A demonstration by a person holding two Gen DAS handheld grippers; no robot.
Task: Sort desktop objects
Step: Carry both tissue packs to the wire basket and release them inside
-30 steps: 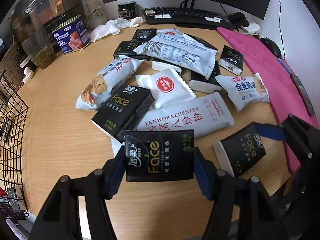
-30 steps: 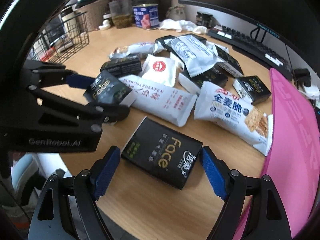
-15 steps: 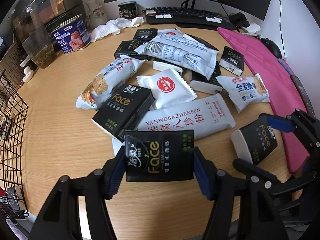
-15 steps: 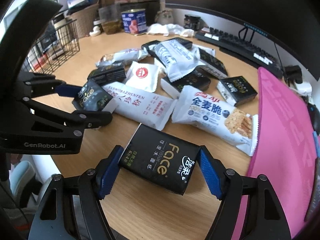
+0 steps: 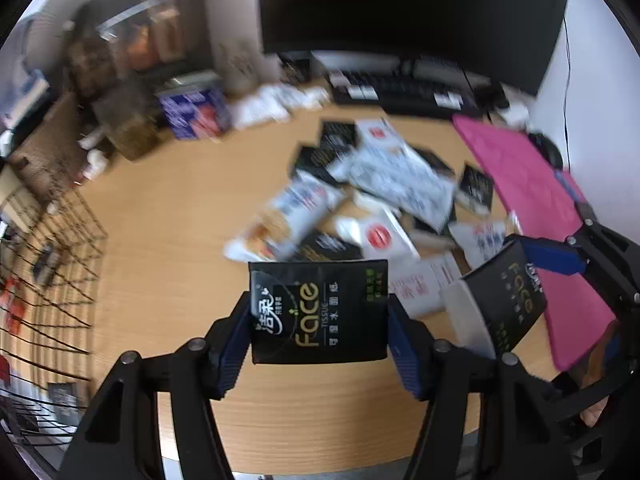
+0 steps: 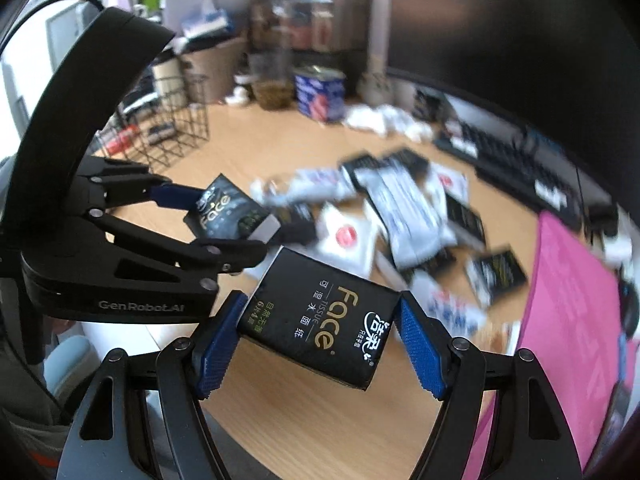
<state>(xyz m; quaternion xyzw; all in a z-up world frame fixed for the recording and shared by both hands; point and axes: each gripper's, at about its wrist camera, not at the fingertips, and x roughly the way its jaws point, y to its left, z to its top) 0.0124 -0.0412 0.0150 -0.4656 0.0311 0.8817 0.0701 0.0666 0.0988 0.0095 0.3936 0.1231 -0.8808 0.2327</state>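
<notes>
We cannot read the snack packets (image 5: 384, 196) heaped on the counter (image 5: 168, 240): motion blur smears their print in both views. The blue can (image 6: 320, 94) and the keyboard (image 5: 412, 88) are just as soft. The left hand-held gripper (image 5: 319, 330) covers both side edges of its black tissue pack (image 5: 319, 312). The wire basket (image 5: 44, 264) runs off the left wrist view's left edge.
</notes>
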